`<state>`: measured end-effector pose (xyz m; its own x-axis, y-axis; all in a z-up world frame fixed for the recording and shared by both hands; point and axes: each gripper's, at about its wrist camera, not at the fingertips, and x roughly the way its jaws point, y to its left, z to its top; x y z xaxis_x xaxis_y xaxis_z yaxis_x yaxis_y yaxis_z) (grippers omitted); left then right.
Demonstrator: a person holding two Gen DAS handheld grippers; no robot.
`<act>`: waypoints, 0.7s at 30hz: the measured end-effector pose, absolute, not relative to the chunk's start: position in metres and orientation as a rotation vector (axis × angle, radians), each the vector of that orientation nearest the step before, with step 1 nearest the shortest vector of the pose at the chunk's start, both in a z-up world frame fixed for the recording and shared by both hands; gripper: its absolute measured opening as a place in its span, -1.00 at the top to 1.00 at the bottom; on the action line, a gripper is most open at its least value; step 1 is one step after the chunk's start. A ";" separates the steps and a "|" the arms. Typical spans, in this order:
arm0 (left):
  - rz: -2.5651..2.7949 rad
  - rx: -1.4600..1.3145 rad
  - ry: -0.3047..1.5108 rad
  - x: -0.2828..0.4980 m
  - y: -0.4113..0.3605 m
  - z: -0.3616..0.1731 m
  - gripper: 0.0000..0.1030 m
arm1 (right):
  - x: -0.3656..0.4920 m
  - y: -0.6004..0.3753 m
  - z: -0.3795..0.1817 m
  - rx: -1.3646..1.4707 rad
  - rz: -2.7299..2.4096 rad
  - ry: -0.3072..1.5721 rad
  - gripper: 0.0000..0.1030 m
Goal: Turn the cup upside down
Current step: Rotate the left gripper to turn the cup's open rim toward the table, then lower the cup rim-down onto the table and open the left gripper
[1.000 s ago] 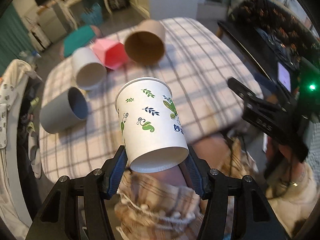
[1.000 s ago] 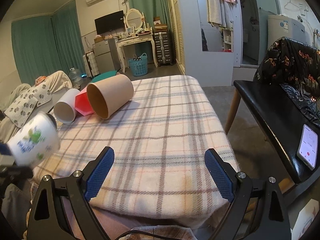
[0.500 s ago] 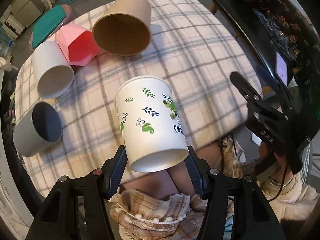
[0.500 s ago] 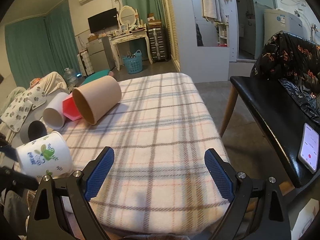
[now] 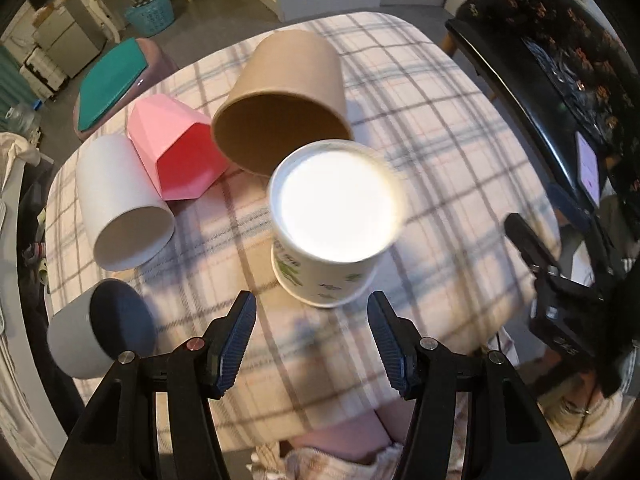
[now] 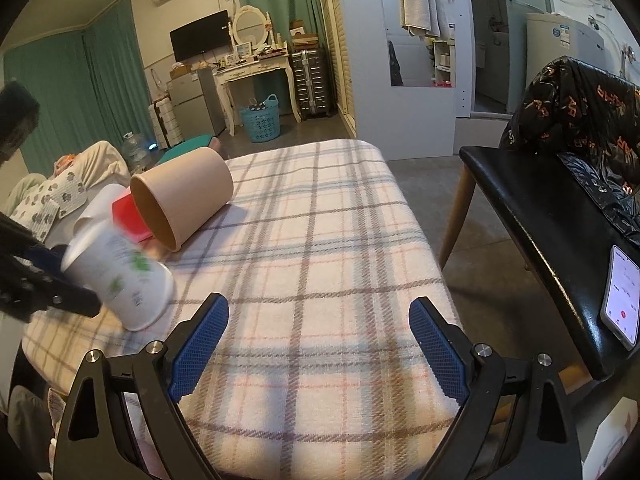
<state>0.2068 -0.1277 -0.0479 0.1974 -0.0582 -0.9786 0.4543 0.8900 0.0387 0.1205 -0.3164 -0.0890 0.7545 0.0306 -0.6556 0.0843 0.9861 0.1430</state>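
The white paper cup with green leaf print (image 5: 334, 226) is upside down on the plaid tablecloth, base up, motion-blurred and tilted. It also shows in the right wrist view (image 6: 120, 280), leaning with its rim on the cloth. My left gripper (image 5: 312, 340) is open, its blue pads just behind the cup and apart from it. My right gripper (image 6: 318, 342) is open and empty over the near right part of the table.
A brown cup (image 5: 284, 108), a pink faceted cup (image 5: 176, 152), a white cup (image 5: 122, 204) and a grey cup (image 5: 96, 328) lie on their sides on the table's left. A black bench (image 6: 552, 236) with a phone (image 6: 622, 298) stands right.
The left gripper lowered the leaf-print cup rim-down toward the table and opened. The cup is now free of its pads. The right gripper has barely moved.
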 end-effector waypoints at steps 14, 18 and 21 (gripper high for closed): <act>-0.355 0.318 1.169 0.188 -0.122 -0.052 -0.18 | 0.110 -0.314 -0.079 0.150 -0.041 0.698 -0.79; -0.341 0.275 1.113 0.159 -0.112 -0.053 -0.20 | 0.101 -0.309 -0.071 0.130 -0.030 0.686 -0.79; -0.314 0.217 1.025 0.136 -0.103 -0.051 -0.20 | 0.094 -0.302 -0.064 0.109 -0.020 0.668 -0.79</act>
<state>0.1358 -0.1029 -0.0513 0.4806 -0.1540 -0.8633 0.3554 0.9342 0.0312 0.0939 -0.3022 -0.0641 0.7848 0.0170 -0.6195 0.0532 0.9941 0.0946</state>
